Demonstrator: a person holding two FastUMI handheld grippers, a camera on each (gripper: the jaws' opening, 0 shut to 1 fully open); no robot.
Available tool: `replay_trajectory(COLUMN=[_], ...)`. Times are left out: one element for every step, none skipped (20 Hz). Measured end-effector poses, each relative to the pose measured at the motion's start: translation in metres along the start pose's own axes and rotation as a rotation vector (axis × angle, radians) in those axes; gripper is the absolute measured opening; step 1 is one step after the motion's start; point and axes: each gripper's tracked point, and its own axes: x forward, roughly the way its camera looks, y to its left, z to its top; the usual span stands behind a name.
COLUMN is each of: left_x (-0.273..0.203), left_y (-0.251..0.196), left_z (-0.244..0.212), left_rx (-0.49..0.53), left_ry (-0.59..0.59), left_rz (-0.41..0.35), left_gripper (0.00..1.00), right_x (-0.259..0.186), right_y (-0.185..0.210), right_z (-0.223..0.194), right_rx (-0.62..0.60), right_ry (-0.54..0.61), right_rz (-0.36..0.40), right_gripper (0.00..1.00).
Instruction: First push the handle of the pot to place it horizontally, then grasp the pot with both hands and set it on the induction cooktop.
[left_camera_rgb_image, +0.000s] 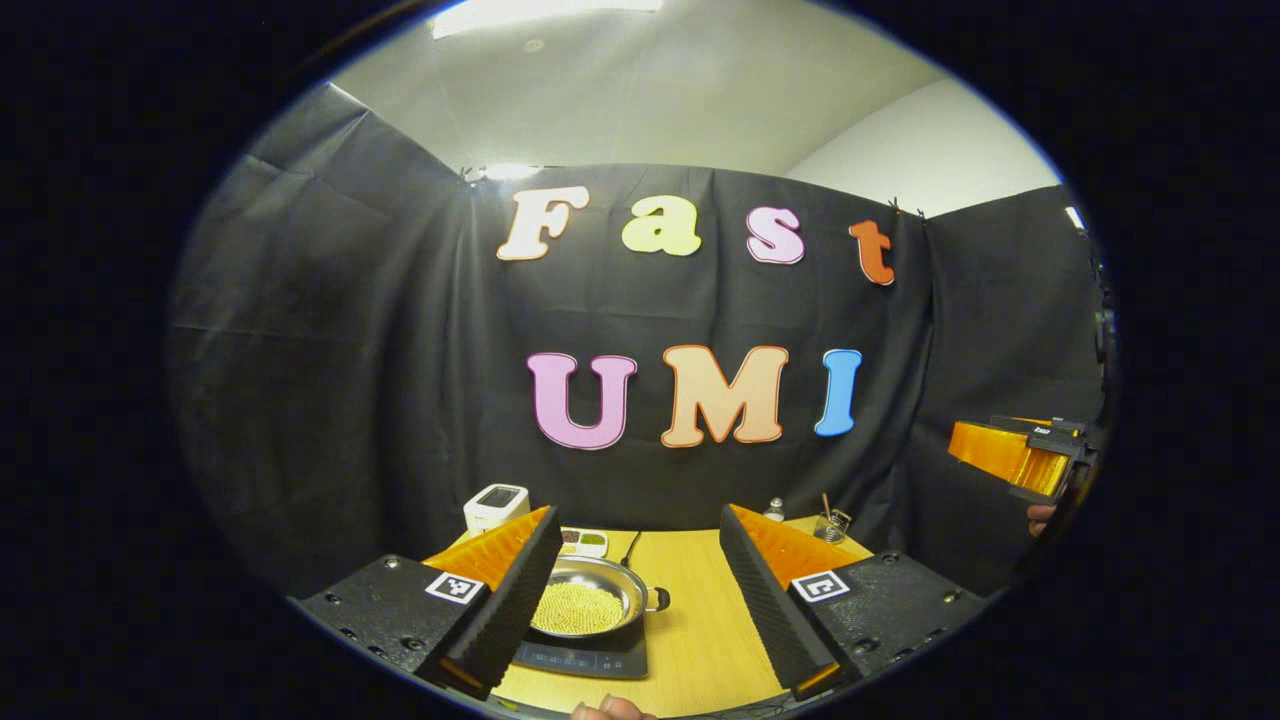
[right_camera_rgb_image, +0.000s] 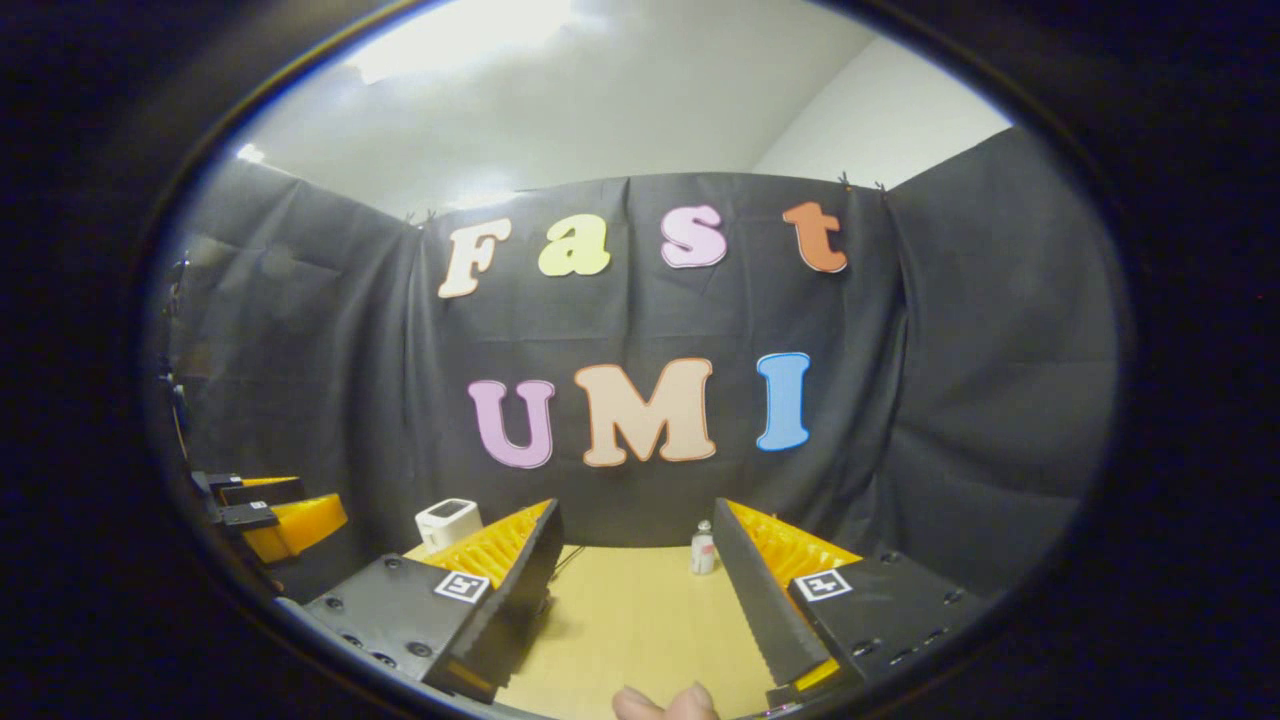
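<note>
Both grippers hang wide apart, holding nothing. Between the left gripper (left_camera_rgb_image: 640, 610) fingers, the pot (left_camera_rgb_image: 590, 598) of yellow grains sits on the induction cooktop (left_camera_rgb_image: 585, 658); right gripper (right_camera_rgb_image: 635, 610) faces bare table (right_camera_rgb_image: 640, 620). No legible labels.

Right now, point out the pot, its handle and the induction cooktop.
pot (left_camera_rgb_image: 588, 601), left gripper view, its inside
handle (left_camera_rgb_image: 657, 599), left gripper view, its stub end
induction cooktop (left_camera_rgb_image: 585, 660), left gripper view, its control strip

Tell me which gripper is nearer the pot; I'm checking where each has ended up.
Left. The pot sits on the induction cooktop, just beyond the left gripper, by its left finger. The right gripper faces bare table off to the side.
</note>
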Motion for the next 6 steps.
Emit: replay_trajectory(left_x=[-0.001, -0.001, -0.002, -0.004, -0.002, -0.001], left_y=[-0.008, -0.017, -0.023, -0.029, -0.033, -0.038], left_z=[0.004, 0.008, 0.008, 0.009, 0.015, 0.021], left_rx=[0.003, 0.001, 0.0, -0.001, 0.001, 0.007], left_ry=[-0.012, -0.021, -0.018, -0.014, -0.029, -0.045], left_rz=[-0.005, -0.014, -0.017, -0.018, -0.02, -0.02], left_gripper=[0.93, 0.95, 0.93, 0.95, 0.93, 0.95], right_x=[-0.002, -0.002, -0.002, -0.002, -0.001, 0.002], right_y=[-0.005, -0.014, -0.02, -0.023, -0.026, -0.032], right_z=[0.005, 0.009, 0.011, 0.012, 0.018, 0.023], right_rx=[0.004, 0.005, 0.006, 0.014, 0.023, 0.029], right_ry=[-0.013, -0.019, -0.018, -0.019, -0.03, -0.041], right_rz=[0.002, 0.0, 0.002, 0.007, 0.008, 0.006], right_gripper=[0.92, 0.92, 0.92, 0.92, 0.92, 0.92])
